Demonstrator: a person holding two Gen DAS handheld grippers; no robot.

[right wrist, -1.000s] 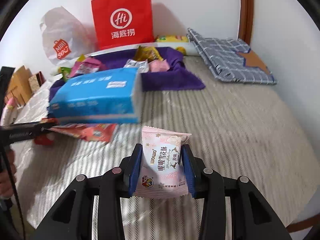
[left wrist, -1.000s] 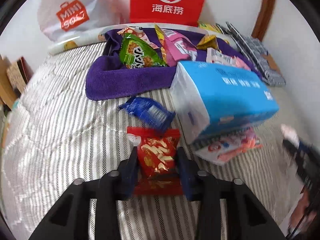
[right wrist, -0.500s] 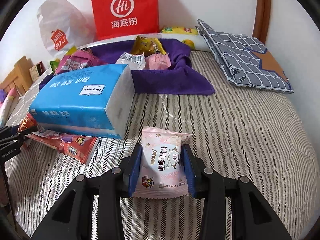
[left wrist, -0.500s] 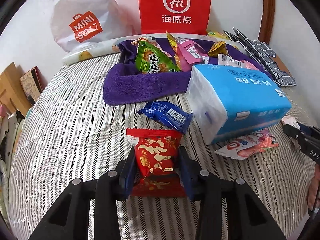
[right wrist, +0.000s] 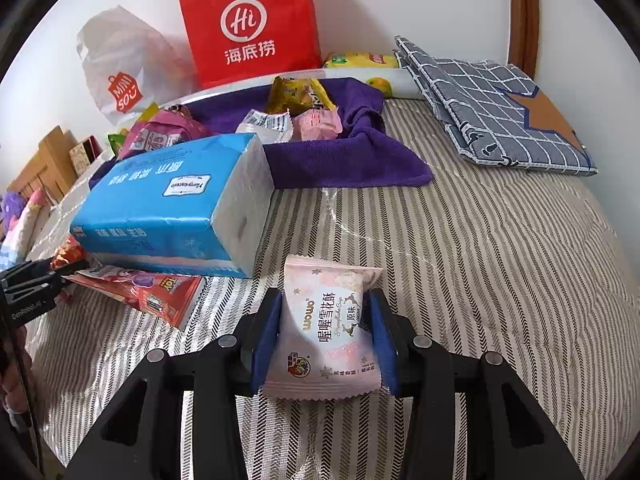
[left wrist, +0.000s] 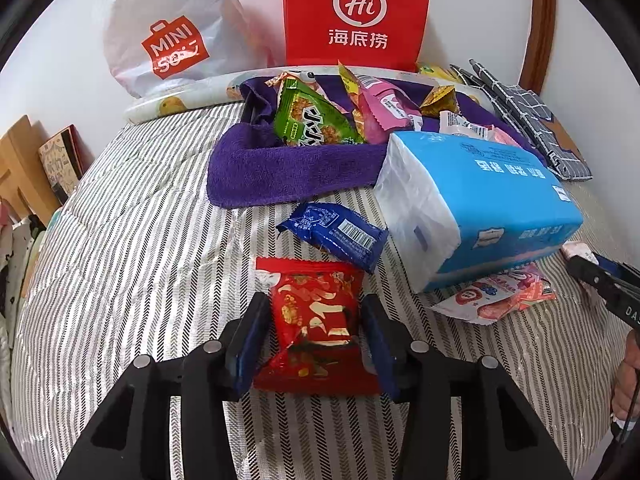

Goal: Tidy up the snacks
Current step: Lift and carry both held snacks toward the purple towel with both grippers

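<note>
My left gripper [left wrist: 314,300] points down at the striped bed, its jaws opening. A red snack packet [left wrist: 316,312] lies flat between the pads, with a thin gap on each side. My right gripper [right wrist: 325,298] is opening too, around a pale pink snack packet [right wrist: 324,332] that rests on the bed, its pads close beside the wrapper. A purple towel [left wrist: 280,168] at the back holds several snack packets, among them a green one [left wrist: 312,124]. A blue snack packet [left wrist: 336,232] lies loose in front of the towel.
A big blue tissue pack [left wrist: 480,200] lies mid-bed on a flat pink-and-red packet [left wrist: 496,296]. A red paper bag [left wrist: 356,12] and a white plastic bag [left wrist: 168,40] stand against the wall. A folded checked cloth [right wrist: 492,112] lies at the back right. Bare striped bedding [right wrist: 500,260] stretches right.
Both pairs of jaws have widened a little around their packets. The right gripper has come down slightly towards the bed with the pink packet. The left gripper has tilted, with the red packet still between its jaws.
</note>
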